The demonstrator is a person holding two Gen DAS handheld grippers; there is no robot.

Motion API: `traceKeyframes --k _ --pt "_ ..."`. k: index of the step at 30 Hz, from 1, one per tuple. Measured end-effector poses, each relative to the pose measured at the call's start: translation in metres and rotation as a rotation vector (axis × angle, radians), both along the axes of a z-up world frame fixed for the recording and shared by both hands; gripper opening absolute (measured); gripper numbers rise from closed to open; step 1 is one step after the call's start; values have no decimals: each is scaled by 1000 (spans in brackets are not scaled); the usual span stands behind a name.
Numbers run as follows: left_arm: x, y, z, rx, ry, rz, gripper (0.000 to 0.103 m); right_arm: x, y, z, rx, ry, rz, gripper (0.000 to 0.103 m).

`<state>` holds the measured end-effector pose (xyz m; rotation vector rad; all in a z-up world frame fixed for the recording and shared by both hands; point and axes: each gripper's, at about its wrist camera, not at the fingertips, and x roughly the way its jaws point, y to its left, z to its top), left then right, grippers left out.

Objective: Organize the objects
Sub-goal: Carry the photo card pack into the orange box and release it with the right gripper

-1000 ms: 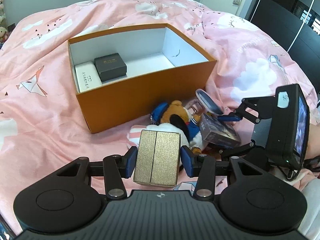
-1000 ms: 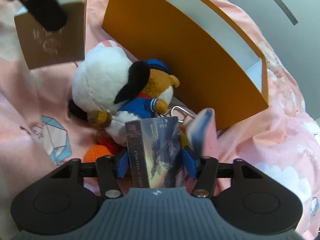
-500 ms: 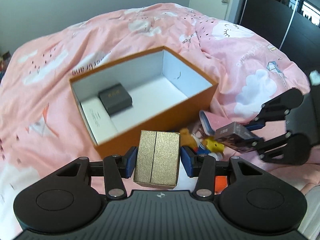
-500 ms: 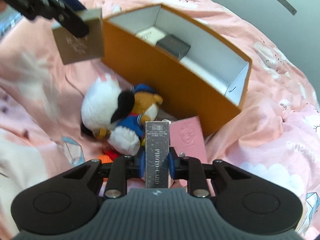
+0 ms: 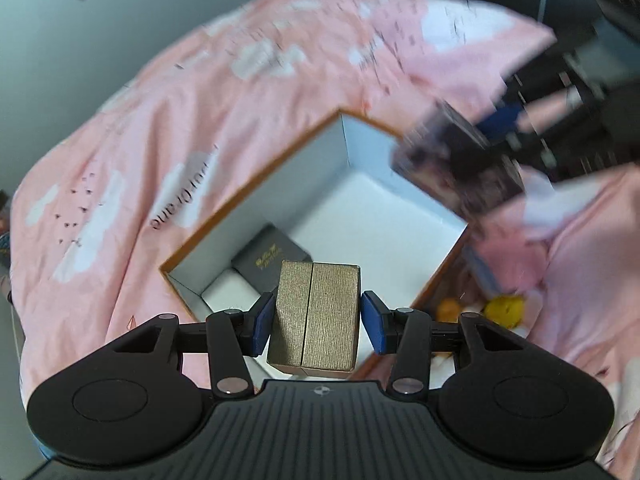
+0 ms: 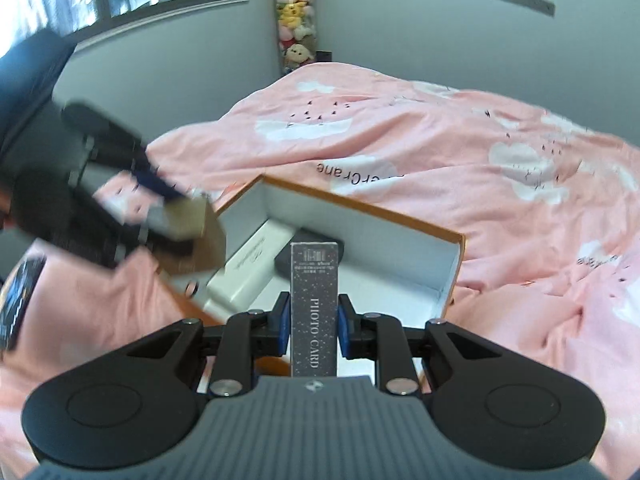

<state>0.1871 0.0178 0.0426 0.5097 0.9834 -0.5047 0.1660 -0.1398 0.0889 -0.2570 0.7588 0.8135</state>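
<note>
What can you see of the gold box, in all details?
The gold box is a small rectangular box with a brushed, metallic-looking gold surface and a dark seam down the middle of the face toward the camera. The left gripper holds it by two opposite sides between blue pads, upright and slightly tilted, in the air above one end of the open orange box. Nothing else touches it. In the right wrist view it appears blurred.

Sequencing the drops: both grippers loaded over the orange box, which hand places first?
Probably left: its gold box hangs over the orange box beside the dark case. The right's photo card box hangs nearer the rim.
</note>
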Motion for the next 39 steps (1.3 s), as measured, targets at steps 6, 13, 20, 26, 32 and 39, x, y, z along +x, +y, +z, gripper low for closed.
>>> traceKeyframes --k 6,13,20,26,32,39 --pt "30 3 -41 49 190 -86 53 47 23 -28 -27 78 -10 24" --pt "54 10 -65 78 367 -148 53 78 38 -61 -40 166 23 24" --pt "66 5 -86 118 522 -244 52 95 56 -77 3 271 99 24" --pt "74 1 -96 135 586 -284 52 91 82 -85 43 360 200 24" --pt "78 -2 -100 132 610 -293 52 86 112 -102 6 406 261 24" --pt "85 10 -104 79 652 -246 55 91 122 -114 -11 489 295 24"
